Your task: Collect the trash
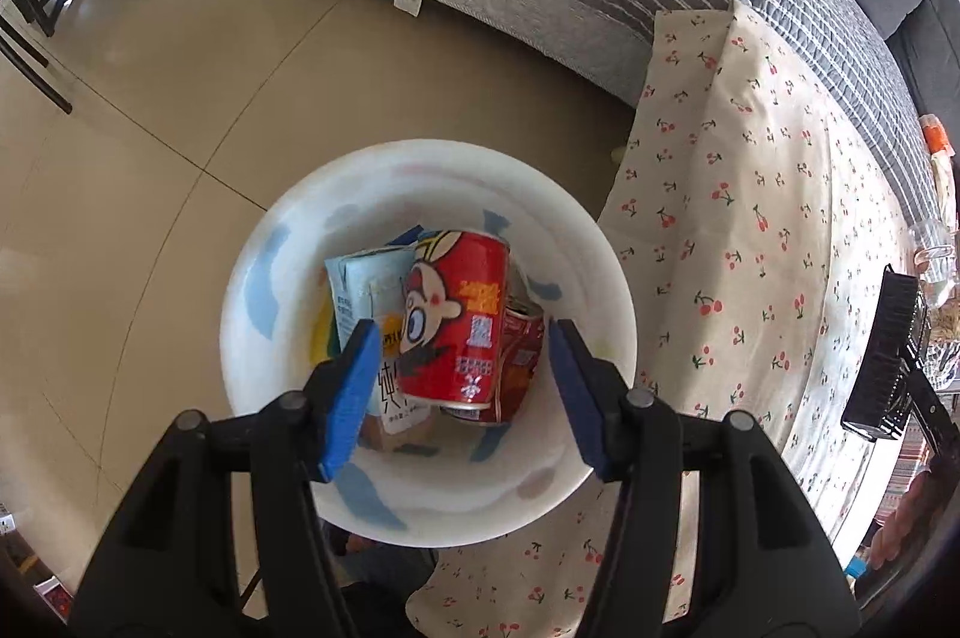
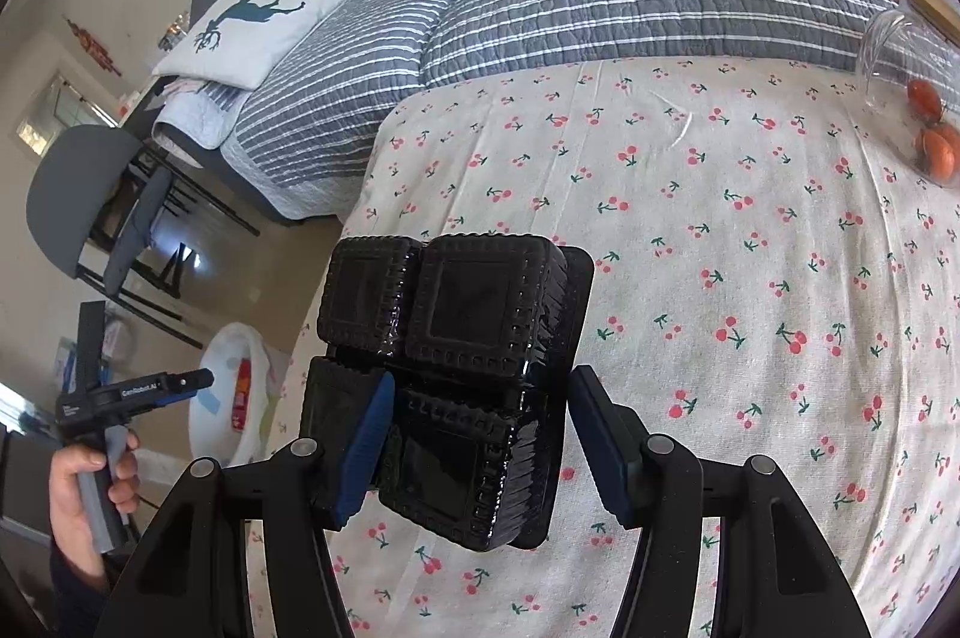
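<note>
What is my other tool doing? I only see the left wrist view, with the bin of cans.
Observer: The right tool is open over a black plastic tray on the cherry tablecloth.
Operator: Is the tray the right way up?
Observer: It looks upside down. Four bumpy compartment bottoms face the camera.
Operator: Is there anything fun on the sofa?
Observer: A white pillow with a dark deer printed on it sits at the sofa's far left end.
</note>
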